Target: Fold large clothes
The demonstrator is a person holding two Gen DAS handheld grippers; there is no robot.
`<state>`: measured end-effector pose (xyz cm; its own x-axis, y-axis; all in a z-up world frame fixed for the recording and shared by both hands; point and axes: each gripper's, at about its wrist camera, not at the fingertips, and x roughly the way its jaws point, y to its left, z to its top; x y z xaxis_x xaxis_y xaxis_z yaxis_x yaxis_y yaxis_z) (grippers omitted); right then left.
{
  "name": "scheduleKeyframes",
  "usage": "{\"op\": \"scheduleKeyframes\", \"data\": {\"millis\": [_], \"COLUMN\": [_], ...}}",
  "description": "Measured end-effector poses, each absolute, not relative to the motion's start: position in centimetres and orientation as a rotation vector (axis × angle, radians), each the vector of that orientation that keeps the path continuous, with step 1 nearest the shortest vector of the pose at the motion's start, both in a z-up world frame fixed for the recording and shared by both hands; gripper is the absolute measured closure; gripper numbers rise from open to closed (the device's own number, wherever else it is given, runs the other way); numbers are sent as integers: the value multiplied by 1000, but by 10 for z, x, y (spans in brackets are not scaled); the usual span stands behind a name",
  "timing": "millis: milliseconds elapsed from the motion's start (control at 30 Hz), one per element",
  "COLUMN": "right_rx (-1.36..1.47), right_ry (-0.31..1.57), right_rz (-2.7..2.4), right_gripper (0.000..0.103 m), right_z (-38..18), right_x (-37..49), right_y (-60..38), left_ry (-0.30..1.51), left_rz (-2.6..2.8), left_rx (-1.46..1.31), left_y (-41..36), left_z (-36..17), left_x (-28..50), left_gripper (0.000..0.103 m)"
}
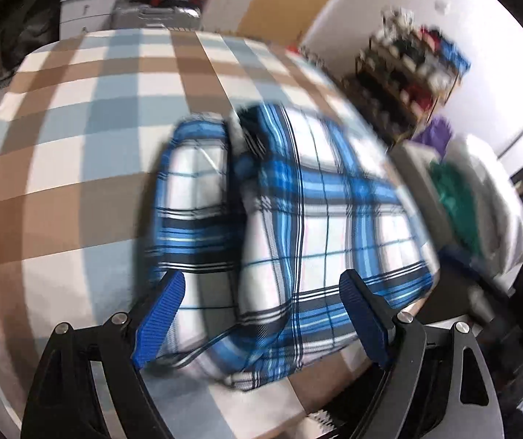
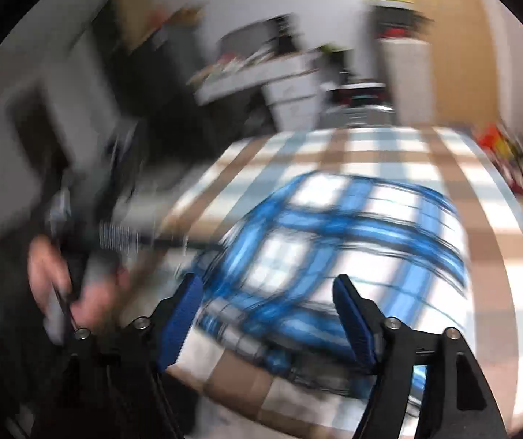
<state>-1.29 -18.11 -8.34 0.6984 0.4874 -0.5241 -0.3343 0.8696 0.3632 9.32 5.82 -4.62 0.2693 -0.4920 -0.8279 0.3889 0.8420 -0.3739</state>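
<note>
Checked brown, white and grey-blue tablecloth [image 1: 78, 153] carries a folded blue plaid shirt [image 1: 316, 197] of soft cloth. Left tongs [image 1: 261, 314] and right tongs [image 2: 265, 314], with ribbed blue pads, stand wide apart, holding nothing.

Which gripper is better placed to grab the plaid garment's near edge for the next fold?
Probably left. The left gripper is open with the blue-and-white plaid garment showing between its pads; that view is sharper. The right gripper is open too, but its view is badly blurred.

Bright, motion-blurred views, fisheye-warped edges

Both tools, left tool [image 1: 261, 314] and right tool [image 2: 266, 314], gape wide, angled downward.
</note>
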Motion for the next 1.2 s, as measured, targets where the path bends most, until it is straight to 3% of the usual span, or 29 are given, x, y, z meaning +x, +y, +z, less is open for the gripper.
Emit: {"op": "scheduleKeyframes", "data": {"millis": [67, 100, 133, 167, 233, 367, 533, 667, 833, 967, 1000, 1033, 1067, 1100, 1200], "right_rx": [418, 454, 472, 473, 483, 506, 528, 734, 884, 845, 819, 800, 777, 758, 732], "right_ry": [651, 647, 645, 644, 648, 678, 711, 905, 1014, 1037, 1038, 1040, 1041, 1039, 1036], "right_rz": [444, 444, 436, 425, 407, 424, 433, 468, 460, 451, 442, 437, 431, 422, 414], "right_gripper": [24, 24, 24, 24, 24, 24, 22, 22, 44, 46, 46, 46, 46, 46, 46], "right_z": [-85, -85, -84, -83, -84, -85, -90, -130, -161, -162, -160, -159, -156, -154, -151], "right_x": [-5, -3, -1, 0, 3, -1, -2, 19, 29, 31, 31, 31, 31, 30, 29], "right_y": [-213, -220, -226, -227, -230, -231, -232, -246, -264, -263, -260, -258, -255, -253, -250], "left_ry": [1228, 1246, 1263, 1280, 1262, 1242, 1187, 1262, 1351, 1330, 1313, 1290, 1261, 1237, 1204], "left_rz": [-571, -576, -583, -568, -569, -680, -695, -659, -613, -553, -541, -528, -513, -517, -512], "left_rx": [-36, -40, -47, -57, -135, -368, -399, -299, -237, -205, -192, -170, -144, -142, -125], "left_y": [40, 36, 32, 30, 37, 61, 79, 81, 82, 91, 91, 90, 86, 84, 66], "left_z": [-61, -65, -67, -64, -51, -23, -9, -41, -65, -29, -20, -10, 1, 4, 9], "left_x": [98, 100, 103, 107, 111, 108, 87, 70, 65, 78, 83, 89, 98, 104, 131], "left_gripper": [26, 38, 68, 83, 95, 98, 98, 98, 98, 95, 91, 72, 40, 30, 27]}}
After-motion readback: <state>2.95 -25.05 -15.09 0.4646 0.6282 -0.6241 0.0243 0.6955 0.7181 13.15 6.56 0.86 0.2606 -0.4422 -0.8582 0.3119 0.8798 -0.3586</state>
